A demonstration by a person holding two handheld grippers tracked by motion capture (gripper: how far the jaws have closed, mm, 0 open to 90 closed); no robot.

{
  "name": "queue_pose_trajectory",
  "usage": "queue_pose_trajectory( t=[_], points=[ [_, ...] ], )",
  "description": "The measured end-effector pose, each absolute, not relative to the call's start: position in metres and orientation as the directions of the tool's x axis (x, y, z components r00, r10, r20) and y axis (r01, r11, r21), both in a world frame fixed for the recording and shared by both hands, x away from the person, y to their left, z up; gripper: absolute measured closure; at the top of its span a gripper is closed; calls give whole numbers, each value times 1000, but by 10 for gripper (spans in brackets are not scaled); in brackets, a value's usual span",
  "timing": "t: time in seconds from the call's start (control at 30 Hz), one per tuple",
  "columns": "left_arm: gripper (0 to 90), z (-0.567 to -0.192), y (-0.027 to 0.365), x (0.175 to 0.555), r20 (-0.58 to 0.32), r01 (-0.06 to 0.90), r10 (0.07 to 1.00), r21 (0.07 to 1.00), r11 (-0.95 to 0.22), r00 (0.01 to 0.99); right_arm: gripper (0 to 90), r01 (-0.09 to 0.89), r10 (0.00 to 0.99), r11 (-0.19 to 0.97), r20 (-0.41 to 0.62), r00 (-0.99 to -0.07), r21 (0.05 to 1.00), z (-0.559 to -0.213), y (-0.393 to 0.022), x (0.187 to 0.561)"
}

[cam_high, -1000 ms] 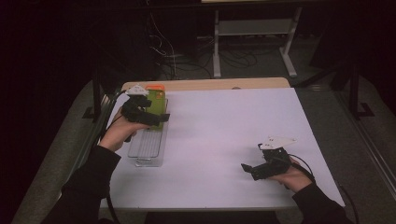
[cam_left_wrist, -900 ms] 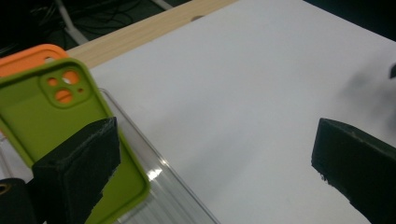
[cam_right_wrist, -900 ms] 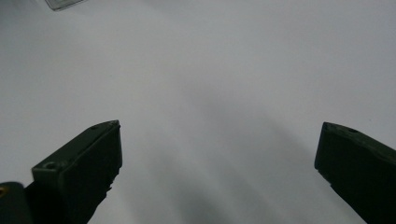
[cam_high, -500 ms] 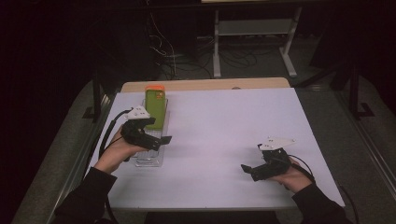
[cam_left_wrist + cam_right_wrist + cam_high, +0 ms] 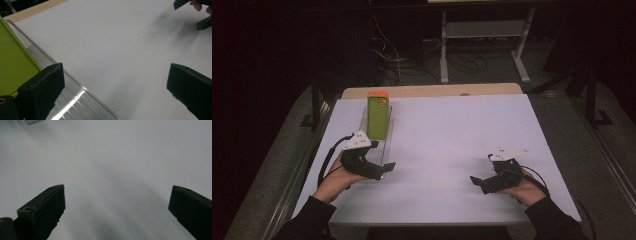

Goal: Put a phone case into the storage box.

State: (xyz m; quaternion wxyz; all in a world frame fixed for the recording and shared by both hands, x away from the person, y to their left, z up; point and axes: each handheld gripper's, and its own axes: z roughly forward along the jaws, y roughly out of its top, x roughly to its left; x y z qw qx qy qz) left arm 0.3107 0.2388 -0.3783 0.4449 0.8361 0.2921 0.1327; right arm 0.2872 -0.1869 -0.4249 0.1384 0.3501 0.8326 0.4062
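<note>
While the green phone [image 5: 378, 116] lies flat on the clear tray [image 5: 387, 150] at the counter's [image 5: 452, 130] far left, left gripper [image 5: 382, 170] sits at the tray's near end, fingers wide, empty. Right gripper [image 5: 477, 181] well apart on bare counter, fingers wide too

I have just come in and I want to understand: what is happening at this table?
A person sits at a white table with a gripper in each hand. A green phone case lies on a clear tray at the left. The left gripper is by the tray's near end, jaws open and holding nothing. The right gripper rests open over bare table, away from both.
</note>
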Motion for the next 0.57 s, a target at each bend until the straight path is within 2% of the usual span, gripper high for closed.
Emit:
queue_pose_trajectory(
  t=[0.57],
  points=[
    [8,-392,241,297,-51,370,596,825,-427,802,1,467,696,426,48,-716,775,-423,-185,285]
  ],
)
